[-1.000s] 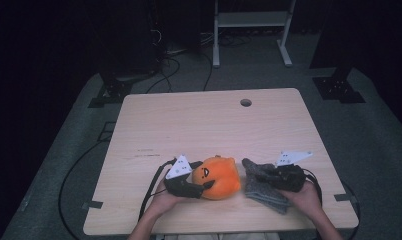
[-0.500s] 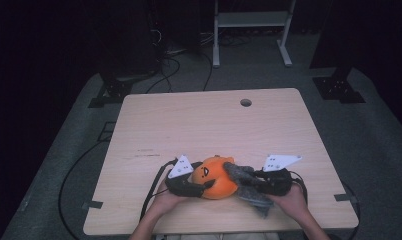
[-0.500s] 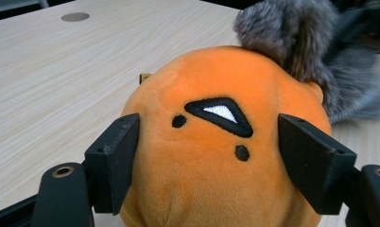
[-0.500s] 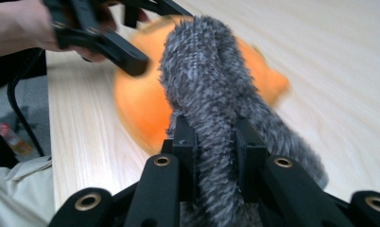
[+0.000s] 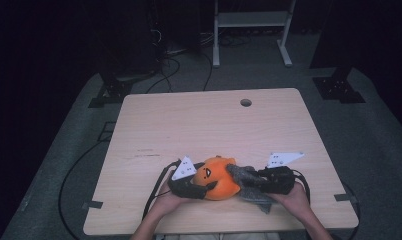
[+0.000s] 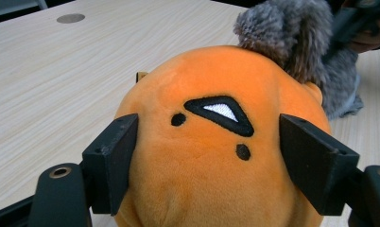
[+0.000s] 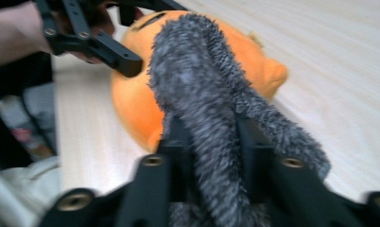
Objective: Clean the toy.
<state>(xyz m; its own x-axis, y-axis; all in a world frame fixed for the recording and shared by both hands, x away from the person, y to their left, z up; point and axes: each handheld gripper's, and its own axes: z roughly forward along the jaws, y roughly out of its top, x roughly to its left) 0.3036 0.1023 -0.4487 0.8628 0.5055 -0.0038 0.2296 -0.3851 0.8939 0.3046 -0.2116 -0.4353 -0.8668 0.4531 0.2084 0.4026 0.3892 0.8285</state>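
Note:
An orange plush toy [image 5: 218,177] with a stitched face lies near the table's front edge. My left gripper [image 5: 205,187] is shut on it, one jaw pressed against each side [image 6: 209,125]. A grey fuzzy cloth [image 5: 245,176] drapes from the right onto the top of the orange plush toy [image 7: 131,104]. The cloth [image 7: 197,85] runs between the jaws of my right gripper [image 7: 211,127], and the pads still touch it on both sides. Those jaws have just been opening. In the left gripper view, the cloth [image 6: 287,38] rests behind the toy's crown [image 6: 211,156].
The light wooden table [image 5: 214,125] has a round cable hole [image 5: 245,102] at the back. A person's hands hold both grippers at the front edge. Cables trail on the dark floor to the left, and a white metal frame [image 5: 251,20] stands behind.
My right gripper has shifted left toward the orange plush toy, bringing the grey cloth up against and over it. The left gripper and the toy stayed put.

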